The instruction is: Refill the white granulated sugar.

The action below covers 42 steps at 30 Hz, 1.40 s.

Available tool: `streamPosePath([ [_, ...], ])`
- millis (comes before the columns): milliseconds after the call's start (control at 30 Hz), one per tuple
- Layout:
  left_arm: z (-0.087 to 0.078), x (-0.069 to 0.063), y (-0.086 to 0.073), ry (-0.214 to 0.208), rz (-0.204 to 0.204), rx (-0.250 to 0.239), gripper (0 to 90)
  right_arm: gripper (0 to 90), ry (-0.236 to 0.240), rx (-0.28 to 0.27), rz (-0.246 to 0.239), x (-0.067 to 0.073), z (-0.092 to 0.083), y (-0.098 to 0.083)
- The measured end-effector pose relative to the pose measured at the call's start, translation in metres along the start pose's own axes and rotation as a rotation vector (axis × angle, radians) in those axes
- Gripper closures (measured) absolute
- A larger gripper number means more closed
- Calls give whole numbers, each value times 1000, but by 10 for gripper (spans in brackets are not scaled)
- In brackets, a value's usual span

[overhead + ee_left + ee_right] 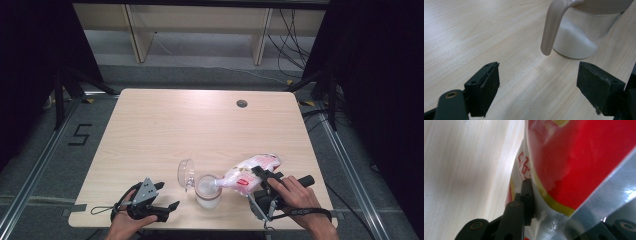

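Jar point(208, 192) is standing near the table point(165, 125) front edge, at 6 o'clock from table centre, partly filled with white powder, its lid point(186, 173) hinged open toward 10 o'clock. Right gripper point(261, 176) is pinching a red-and-white bag point(250, 171) between its jaws, the bag tilting down with its mouth over the jar. Left gripper point(169, 196) is resting at 9 o'clock from the jar, jaws spread apart around nothing, apart from the jar.

Overhead light brightens the table point(150, 130); surroundings stay dark (nearly black); the close bag point(584, 157) blurs.
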<state>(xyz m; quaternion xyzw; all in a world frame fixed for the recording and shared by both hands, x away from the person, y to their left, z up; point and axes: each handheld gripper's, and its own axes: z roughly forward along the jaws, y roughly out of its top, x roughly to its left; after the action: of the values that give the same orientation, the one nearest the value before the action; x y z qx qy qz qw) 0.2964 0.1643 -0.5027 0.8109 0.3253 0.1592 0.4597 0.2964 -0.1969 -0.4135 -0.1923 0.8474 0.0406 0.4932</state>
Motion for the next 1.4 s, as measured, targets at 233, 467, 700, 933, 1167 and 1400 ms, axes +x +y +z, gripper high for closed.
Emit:
streamPosePath([
  [233,0,0,0,-1,-1,-1,180,764,3,-53,52,-1,1,-4],
  [467,0,0,0,-2,-1,-1,180,768,15,-98,144,1,5,-11],
  [700,0,2,1,0,34,2,180,771,10,-114,253,0,11,-26],
  [933,1,1,1,-6,26,0,180,774,20,-159,403,5,20,-35],
  [1167,0,0,1,-7,26,-1,180,781,39,-184,457,9,30,-37],
  [1400,0,0,0,-7,21,11,179,784,39,-220,509,11,35,-43],
])
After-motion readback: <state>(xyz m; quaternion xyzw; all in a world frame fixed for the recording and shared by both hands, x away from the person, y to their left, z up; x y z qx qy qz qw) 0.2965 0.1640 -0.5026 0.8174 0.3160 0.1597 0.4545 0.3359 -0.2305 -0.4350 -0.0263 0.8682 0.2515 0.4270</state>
